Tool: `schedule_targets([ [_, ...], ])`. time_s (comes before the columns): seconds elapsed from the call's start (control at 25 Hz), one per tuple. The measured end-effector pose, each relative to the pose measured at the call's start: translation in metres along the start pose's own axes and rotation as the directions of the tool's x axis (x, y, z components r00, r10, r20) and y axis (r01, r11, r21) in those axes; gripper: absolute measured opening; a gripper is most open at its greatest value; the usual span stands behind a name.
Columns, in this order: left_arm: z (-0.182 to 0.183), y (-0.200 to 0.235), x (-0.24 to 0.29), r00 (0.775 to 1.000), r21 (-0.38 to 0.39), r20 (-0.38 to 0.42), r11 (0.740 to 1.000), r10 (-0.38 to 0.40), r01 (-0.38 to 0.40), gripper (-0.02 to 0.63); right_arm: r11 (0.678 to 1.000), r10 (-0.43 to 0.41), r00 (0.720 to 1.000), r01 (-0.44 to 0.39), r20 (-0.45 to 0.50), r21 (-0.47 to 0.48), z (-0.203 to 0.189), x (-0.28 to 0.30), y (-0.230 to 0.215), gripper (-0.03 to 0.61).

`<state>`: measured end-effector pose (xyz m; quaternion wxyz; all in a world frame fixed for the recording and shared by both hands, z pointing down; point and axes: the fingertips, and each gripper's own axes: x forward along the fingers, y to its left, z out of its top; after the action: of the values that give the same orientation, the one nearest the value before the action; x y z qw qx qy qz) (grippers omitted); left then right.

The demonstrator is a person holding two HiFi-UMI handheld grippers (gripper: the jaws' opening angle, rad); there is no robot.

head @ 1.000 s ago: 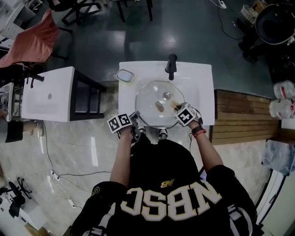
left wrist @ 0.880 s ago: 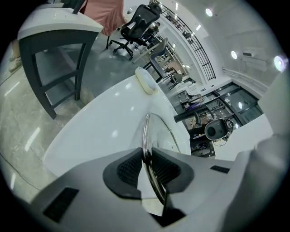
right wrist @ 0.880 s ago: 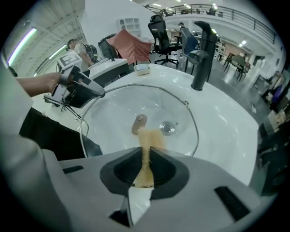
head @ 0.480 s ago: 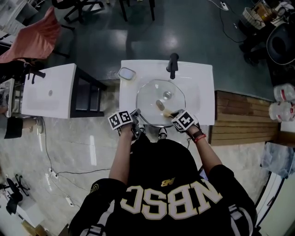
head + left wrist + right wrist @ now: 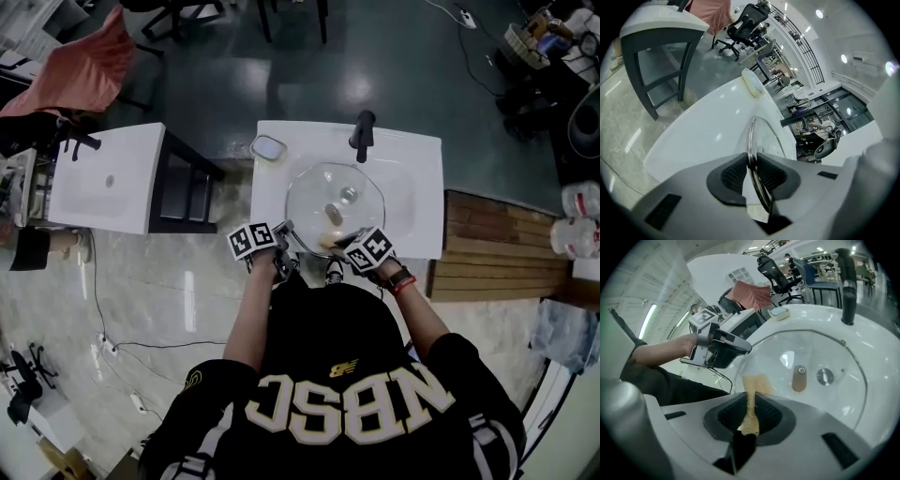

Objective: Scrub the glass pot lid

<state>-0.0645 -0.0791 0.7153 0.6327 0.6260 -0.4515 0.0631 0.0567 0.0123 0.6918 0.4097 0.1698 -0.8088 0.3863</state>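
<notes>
The left gripper is clamped on the rim of the glass pot lid at eight o'clock, over the white sink. The right gripper pinches a tan scrub pad at the lid's six o'clock edge.

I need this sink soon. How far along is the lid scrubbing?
Done: left claw grips the glass lid by its rim over the sink. In hand: right claw holds a tan pad against the glass. Left: cleanliness can't be judged; no rinsing visible.

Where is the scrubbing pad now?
In the right gripper view, the pad sits clamped in the right gripper, its free end against the near edge of the lid, right of the left gripper.
</notes>
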Motion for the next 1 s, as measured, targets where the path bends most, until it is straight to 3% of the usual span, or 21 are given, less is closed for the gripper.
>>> schedule_targets([
  [0.36, -0.001, 0.003, 0.000, 0.998, -0.094, 0.014, 0.993, -0.068, 0.069, 0.074, 0.998, 0.058, 0.996, -0.057, 0.066, -0.010, 0.035, 0.025, 0.022, 0.055],
  [0.68, -0.002, 0.005, 0.002, 0.997, -0.119, 0.008, 0.990, -0.072, 0.072, 0.072, 0.995, -0.051, 0.996, 0.057, 0.074, -0.085, 0.068, 0.047, 0.012, 0.054],
  [1.0, -0.002, 0.006, 0.002, 0.994, -0.152, 0.009, 0.983, -0.104, 0.105, 0.071, 0.990, -0.110, 0.990, 0.116, 0.086, -0.076, 0.080, 0.051, -0.014, 0.054],
])
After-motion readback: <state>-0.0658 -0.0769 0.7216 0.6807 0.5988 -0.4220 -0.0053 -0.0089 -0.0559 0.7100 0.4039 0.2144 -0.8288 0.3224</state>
